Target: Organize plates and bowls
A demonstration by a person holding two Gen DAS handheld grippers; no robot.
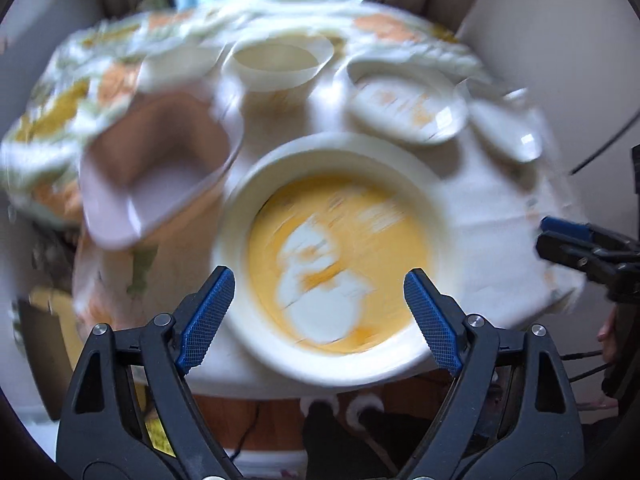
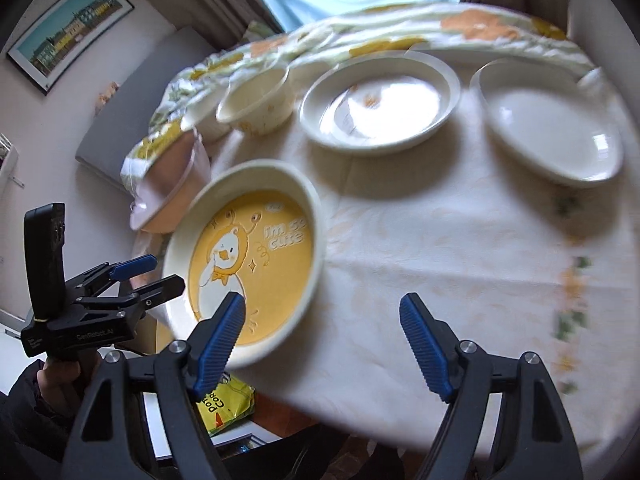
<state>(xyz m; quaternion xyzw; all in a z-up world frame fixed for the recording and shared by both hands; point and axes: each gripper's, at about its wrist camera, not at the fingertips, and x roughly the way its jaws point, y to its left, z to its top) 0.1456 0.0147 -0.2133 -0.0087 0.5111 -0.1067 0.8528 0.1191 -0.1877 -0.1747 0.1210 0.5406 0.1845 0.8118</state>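
Note:
A cream plate with a yellow duck picture (image 1: 336, 248) (image 2: 248, 256) lies at the table's near edge. My left gripper (image 1: 320, 312) is open, its fingers either side of the plate's near rim, above it; it shows in the right wrist view (image 2: 152, 276) at the plate's left edge. My right gripper (image 2: 324, 340) is open and empty, over the cloth right of the duck plate; it shows at the right in the left wrist view (image 1: 560, 240). A pink bowl (image 1: 156, 160) (image 2: 172, 188), a cream bowl (image 1: 280, 60) (image 2: 256, 100) and two white plates (image 2: 380, 100) (image 2: 552, 124) lie farther back.
The table has a pale floral cloth (image 2: 440, 240). Another white bowl (image 2: 204, 116) sits behind the pink one. A yellow packet (image 2: 228, 404) lies below the table edge. A curtained window is behind the table, a framed picture (image 2: 68, 28) on the left wall.

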